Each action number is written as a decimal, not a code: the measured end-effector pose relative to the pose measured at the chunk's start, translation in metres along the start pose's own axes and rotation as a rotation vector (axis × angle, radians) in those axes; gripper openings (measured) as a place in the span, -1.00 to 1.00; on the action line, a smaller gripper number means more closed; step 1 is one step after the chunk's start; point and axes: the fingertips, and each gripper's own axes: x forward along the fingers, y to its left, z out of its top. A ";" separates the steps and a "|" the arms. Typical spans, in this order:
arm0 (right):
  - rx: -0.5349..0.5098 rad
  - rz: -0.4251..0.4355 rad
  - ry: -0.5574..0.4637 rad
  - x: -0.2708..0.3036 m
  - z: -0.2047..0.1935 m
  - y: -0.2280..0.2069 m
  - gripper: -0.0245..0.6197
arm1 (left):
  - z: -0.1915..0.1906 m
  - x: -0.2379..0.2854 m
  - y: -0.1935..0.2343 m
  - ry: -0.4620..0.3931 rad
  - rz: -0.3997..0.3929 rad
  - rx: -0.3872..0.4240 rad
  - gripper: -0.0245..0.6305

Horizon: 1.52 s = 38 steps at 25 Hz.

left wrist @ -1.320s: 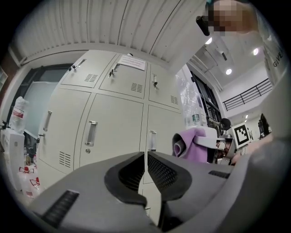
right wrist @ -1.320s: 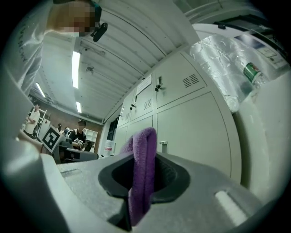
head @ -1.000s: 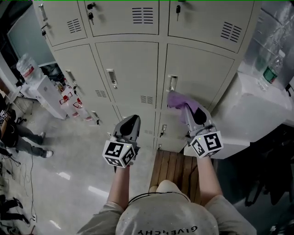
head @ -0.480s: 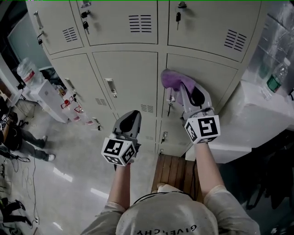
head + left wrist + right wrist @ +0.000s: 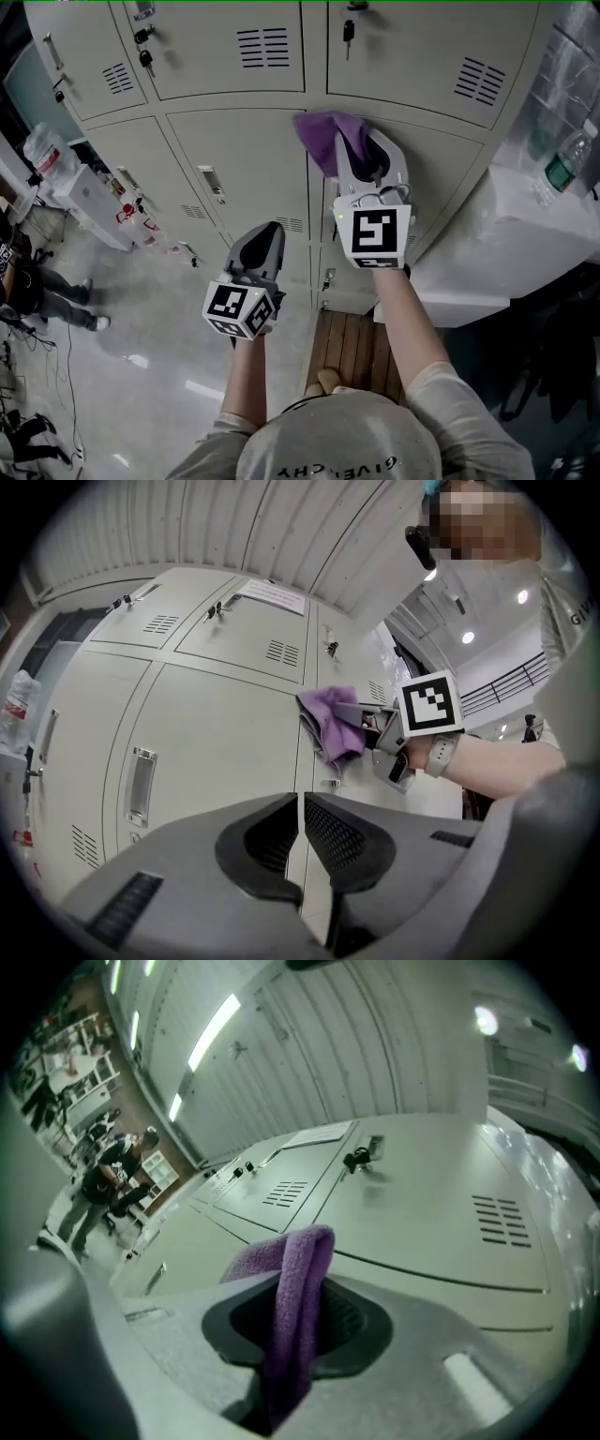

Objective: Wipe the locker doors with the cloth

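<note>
Beige metal locker doors (image 5: 262, 159) fill the upper head view, in rows with vents, handles and keys. My right gripper (image 5: 352, 141) is shut on a purple cloth (image 5: 323, 141) and presses it against the top left corner of a middle-row door (image 5: 431, 178). The cloth (image 5: 295, 1288) stands up between the right jaws, and it also shows as a purple cloth (image 5: 330, 726) in the left gripper view. My left gripper (image 5: 265, 239) hangs lower, off the lockers, jaws shut and empty (image 5: 300, 803).
A white cabinet (image 5: 506, 244) with a water bottle (image 5: 560, 167) stands right of the lockers. A wooden stool (image 5: 352, 352) is under my feet. Boxes and bottles (image 5: 84, 187) sit at the left, with a seated person's legs (image 5: 37, 291) beyond.
My right gripper has carried the purple cloth up and left across the locker door, from beside the handle to the door's upper corner. The left gripper has stayed about where it was.
</note>
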 end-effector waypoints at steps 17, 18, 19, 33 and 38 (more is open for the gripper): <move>-0.106 -0.064 0.074 -0.024 -0.025 -0.042 -0.73 | -0.004 0.009 0.005 -0.005 0.023 -0.002 -0.87; -0.100 -0.071 0.070 -0.028 -0.026 -0.047 -0.73 | -0.005 0.011 0.004 -0.005 0.019 0.001 -0.87; -0.090 -0.080 0.069 -0.031 -0.028 -0.053 -0.72 | -0.005 0.012 0.002 -0.004 0.015 0.003 -0.87; -0.053 -0.304 0.179 -0.093 -0.063 -0.147 -0.71 | -0.019 0.040 -0.039 0.011 -0.095 -0.025 -0.87; -0.015 -0.376 0.204 -0.113 -0.073 -0.179 -0.72 | -0.024 0.044 -0.047 0.016 -0.114 -0.033 -0.87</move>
